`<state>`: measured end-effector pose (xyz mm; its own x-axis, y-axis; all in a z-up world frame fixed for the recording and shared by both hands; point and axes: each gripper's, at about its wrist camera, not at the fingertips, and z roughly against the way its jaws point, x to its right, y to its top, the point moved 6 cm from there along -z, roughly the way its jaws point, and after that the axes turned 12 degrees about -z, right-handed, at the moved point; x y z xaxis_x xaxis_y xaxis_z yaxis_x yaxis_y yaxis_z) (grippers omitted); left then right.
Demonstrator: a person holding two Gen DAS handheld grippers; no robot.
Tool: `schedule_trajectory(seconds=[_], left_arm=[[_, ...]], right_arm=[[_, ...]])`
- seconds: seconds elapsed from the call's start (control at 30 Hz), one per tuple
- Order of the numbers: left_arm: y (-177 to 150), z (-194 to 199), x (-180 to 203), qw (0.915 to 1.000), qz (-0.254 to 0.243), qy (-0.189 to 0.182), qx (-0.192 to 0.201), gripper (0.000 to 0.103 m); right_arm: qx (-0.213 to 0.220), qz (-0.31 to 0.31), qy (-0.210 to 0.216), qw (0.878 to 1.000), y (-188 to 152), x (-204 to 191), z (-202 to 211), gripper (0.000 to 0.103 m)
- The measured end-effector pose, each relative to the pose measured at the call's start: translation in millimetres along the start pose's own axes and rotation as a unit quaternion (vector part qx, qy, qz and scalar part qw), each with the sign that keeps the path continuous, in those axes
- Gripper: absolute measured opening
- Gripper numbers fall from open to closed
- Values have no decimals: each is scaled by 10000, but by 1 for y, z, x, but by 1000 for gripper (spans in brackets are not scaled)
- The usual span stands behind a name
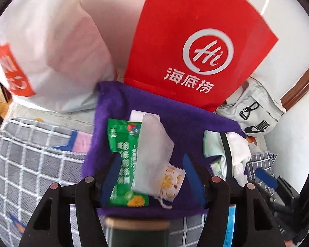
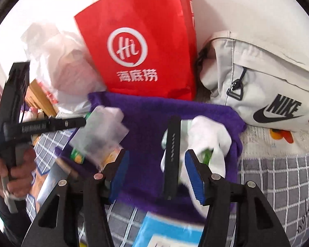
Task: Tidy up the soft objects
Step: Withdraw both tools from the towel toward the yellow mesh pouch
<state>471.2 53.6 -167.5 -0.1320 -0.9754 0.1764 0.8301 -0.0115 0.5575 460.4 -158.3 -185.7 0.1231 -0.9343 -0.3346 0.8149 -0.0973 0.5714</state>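
A purple towel (image 1: pixel 185 123) (image 2: pixel 154 119) lies spread on a checked bedcover. On its left part rest a green snack packet (image 1: pixel 121 144), a translucent white sachet (image 1: pixel 152 150) (image 2: pixel 101 131) and a lemon-print candy wrapper (image 1: pixel 171 181). My left gripper (image 1: pixel 153 177) stands open around them, pads apart from the sachet. A hand holds this gripper in the right wrist view (image 2: pixel 51 123). On the towel's right part lie a white cloth (image 2: pixel 210 135) (image 1: pixel 237 150) and a black strap (image 2: pixel 172 156). My right gripper (image 2: pixel 157 175) is open, with the strap standing loose between its fingers.
A red paper bag (image 1: pixel 195 41) (image 2: pixel 146 47) stands behind the towel, a white plastic bag (image 1: pixel 51 51) to its left and a grey Nike bag (image 2: pixel 257 82) to its right. A blue packet (image 2: pixel 169 232) and a dark tin (image 1: pixel 134 232) lie near the front edge.
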Motion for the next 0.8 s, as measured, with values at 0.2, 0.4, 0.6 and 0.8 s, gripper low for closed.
schedule_trajectory(seconds=[0.2,0.4,0.6,0.8], left_arm=[[-20,59,-1,9987,-78,284,412,60],[-59,103,-1,9971,-116,435,608,60],[-117,127,-11,9970,-13,445,633,60],[-176,132,-28,9976,169,447,497,60]], right_arm=[[-56,158,-106,9998,-46,-19,33,56],[-269,87,342,9990,-106,-48,59,56],[-452,475,582,9961,-168,-84,72,51],[-722,979,559,9910,-211,-115,57,26]])
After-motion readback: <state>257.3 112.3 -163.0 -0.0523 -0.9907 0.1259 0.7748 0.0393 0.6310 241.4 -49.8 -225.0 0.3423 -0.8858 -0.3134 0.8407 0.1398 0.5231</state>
